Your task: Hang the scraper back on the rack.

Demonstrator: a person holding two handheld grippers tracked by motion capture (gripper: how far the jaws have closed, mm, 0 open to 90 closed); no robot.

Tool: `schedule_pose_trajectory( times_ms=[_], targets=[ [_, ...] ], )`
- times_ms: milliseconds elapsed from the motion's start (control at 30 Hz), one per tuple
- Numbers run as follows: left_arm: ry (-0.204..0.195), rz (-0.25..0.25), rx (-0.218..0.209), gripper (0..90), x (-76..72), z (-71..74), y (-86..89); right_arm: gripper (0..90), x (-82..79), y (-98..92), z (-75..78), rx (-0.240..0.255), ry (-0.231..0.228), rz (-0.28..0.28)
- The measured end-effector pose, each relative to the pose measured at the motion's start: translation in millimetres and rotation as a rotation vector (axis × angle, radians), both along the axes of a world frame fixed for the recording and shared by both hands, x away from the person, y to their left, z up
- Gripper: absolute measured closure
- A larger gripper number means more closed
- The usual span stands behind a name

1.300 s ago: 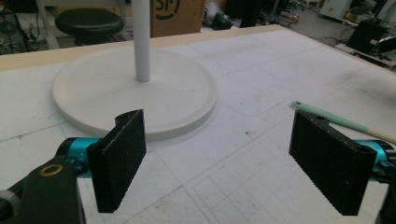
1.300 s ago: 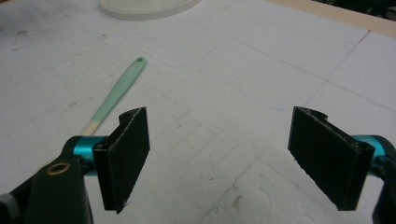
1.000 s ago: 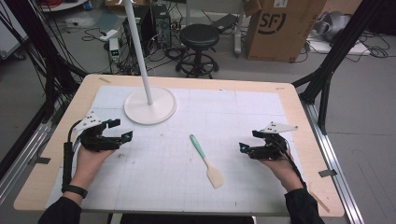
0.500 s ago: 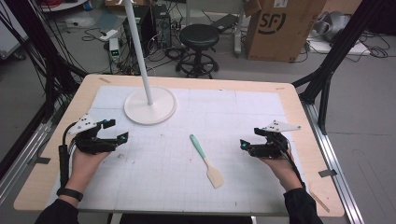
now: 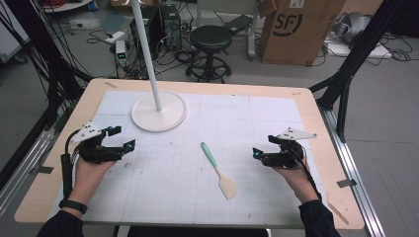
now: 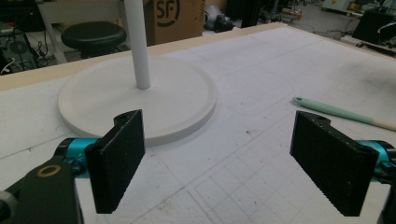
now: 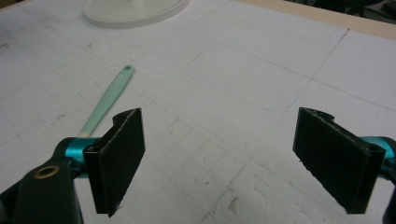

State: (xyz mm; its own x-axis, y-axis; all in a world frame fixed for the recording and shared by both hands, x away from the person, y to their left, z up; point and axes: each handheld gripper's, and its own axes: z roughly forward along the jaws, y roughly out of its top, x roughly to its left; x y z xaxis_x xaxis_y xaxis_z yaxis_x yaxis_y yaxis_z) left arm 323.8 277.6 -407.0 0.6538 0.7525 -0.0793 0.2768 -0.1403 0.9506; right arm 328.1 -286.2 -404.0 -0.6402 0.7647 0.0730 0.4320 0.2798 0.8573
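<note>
At the left of the high view we see the left gripper (image 5: 129,144) held low over the white gridded mat (image 5: 276,123), the person's left hand (image 5: 89,170) behind it. Its jaws stand wide apart with nothing between them, as we see in the left gripper view (image 6: 233,163). Just ahead of it and a little to its left sits the round white lamp base (image 5: 158,112), with its white pole (image 5: 148,54) rising from the middle; in the left gripper view the base (image 6: 140,100) lies just beyond the left jaw.

Between the two grippers lies a spatula (image 5: 218,169) with a mint-green handle and a pale blade, flat on the mat and apart from both. From the left gripper it is off to the right (image 6: 341,113); from the right gripper it lies ahead and to the left (image 7: 106,100), its handle end pointing away.

At the right we see the right gripper (image 5: 255,154), released as well, jaws spread wide over bare mat (image 7: 219,158), the right hand (image 5: 296,175) behind it.
</note>
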Motion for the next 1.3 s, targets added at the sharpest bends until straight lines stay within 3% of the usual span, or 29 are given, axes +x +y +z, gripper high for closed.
schedule_pose_trajectory(
  times_ms=[133, 433, 700, 1133, 1300],
  targets=[
    [0.003, 0.003, 0.01, 18.5, 0.2, -0.2, 3.3, 16.0, -2.0, 7.7, -0.2, 0.007, 0.016, -0.003],
    [-0.004, 0.001, 0.008, 18.5, 0.4, 0.1, 0.9, 19.9, -8.2, 36.8, -5.3, -0.001, 0.044, 0.05],
    [0.012, 0.002, 0.018, 18.6, 1.5, -1.4, 0.0, 30.7, -11.6, 76.5, -16.0, -0.037, 0.107, 0.087],
    [0.027, -0.011, 0.039, 19.0, -0.3, -1.5, -2.0, 42.8, -17.1, 110.9, -32.6, -0.106, 0.172, 0.159],
    [0.029, -0.011, 0.041, 19.0, 0.1, -2.2, -2.9, 48.1, -21.1, 120.6, -37.0, -0.146, 0.172, 0.176]
  ],
)
